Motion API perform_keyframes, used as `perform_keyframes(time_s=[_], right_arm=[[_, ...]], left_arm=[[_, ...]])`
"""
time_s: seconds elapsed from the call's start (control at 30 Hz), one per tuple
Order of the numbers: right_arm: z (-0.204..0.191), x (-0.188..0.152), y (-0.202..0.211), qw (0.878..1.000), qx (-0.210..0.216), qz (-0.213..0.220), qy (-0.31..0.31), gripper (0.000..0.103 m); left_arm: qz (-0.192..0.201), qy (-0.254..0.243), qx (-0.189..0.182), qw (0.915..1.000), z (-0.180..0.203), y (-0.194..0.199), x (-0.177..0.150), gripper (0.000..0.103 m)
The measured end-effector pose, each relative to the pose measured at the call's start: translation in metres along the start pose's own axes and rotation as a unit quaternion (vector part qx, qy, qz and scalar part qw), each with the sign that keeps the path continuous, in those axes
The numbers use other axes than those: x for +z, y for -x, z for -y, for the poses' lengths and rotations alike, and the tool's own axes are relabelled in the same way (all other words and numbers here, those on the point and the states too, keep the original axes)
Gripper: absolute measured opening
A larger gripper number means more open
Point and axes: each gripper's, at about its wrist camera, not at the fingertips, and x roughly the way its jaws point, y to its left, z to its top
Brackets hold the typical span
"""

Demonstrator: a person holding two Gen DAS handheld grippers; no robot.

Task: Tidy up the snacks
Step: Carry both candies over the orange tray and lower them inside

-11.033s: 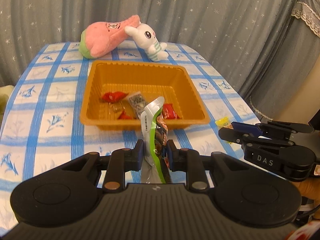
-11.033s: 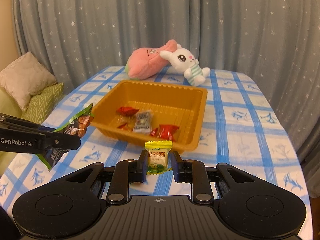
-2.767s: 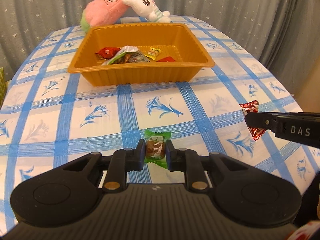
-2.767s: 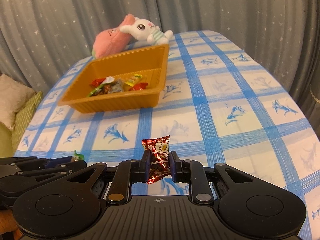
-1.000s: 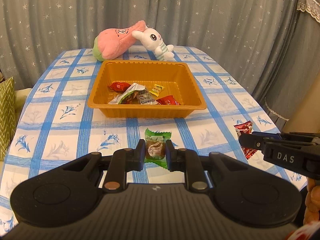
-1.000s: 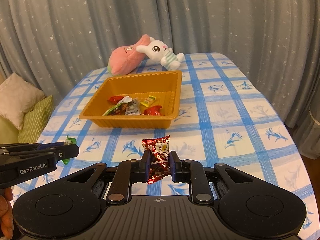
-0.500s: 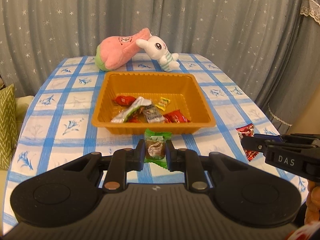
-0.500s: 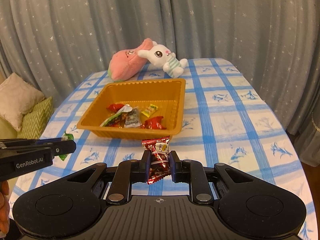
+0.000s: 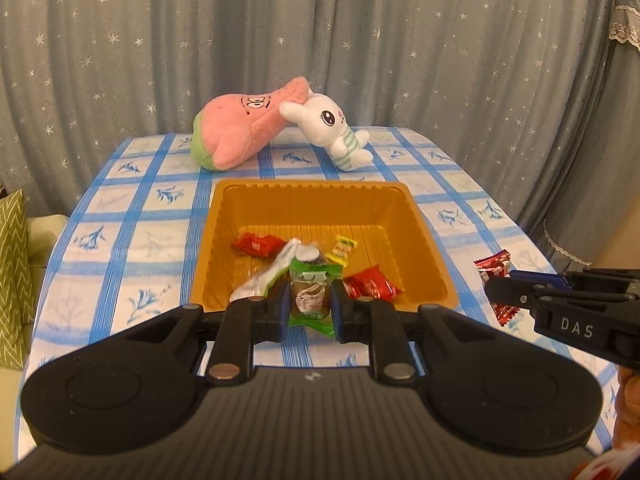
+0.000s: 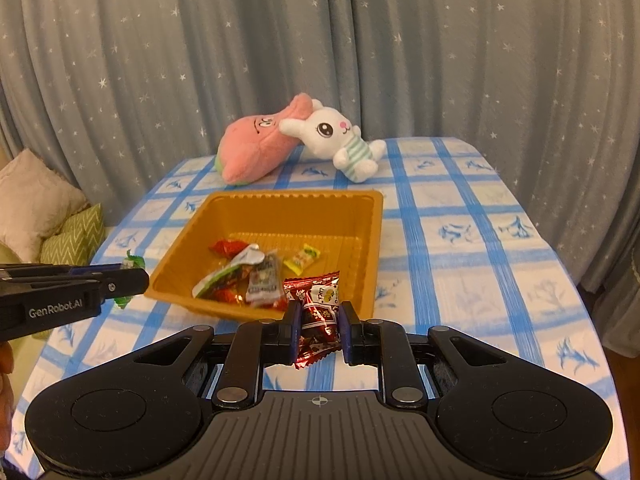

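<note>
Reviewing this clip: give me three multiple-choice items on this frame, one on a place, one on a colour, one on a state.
1. Where do the two plush toys lie?
A. beyond the tray
B. inside the tray
C. on the floor

2. What colour is the tray?
A. blue
B. orange
C. white

3. What state are the left tongs in?
A. open, empty
B. shut, empty
C. shut on the green-wrapped candy

Key: 1 A, the toys rest on the tablecloth behind the tray's far rim; 2 B, its walls are orange; 3 C, both pads press the wrapper.
</note>
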Motion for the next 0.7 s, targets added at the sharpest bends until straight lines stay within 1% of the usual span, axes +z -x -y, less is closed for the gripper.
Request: perform_keyframes(time_s=[0.43, 0.7], right_arm=[[0.002, 0.046, -0.043, 1.0, 0.011, 0.005, 0.003, 0.02], [0.006, 0.06, -0.075, 1.0, 0.014, -0.007, 0.0, 0.02]], left_arm=[[-0.001, -0.007, -0.008, 0.9999, -0.007, -0.039, 0.033, 0.018], [-0.012, -0.007, -0.005, 0.9999, -0.015, -0.067, 0.041, 0.018]])
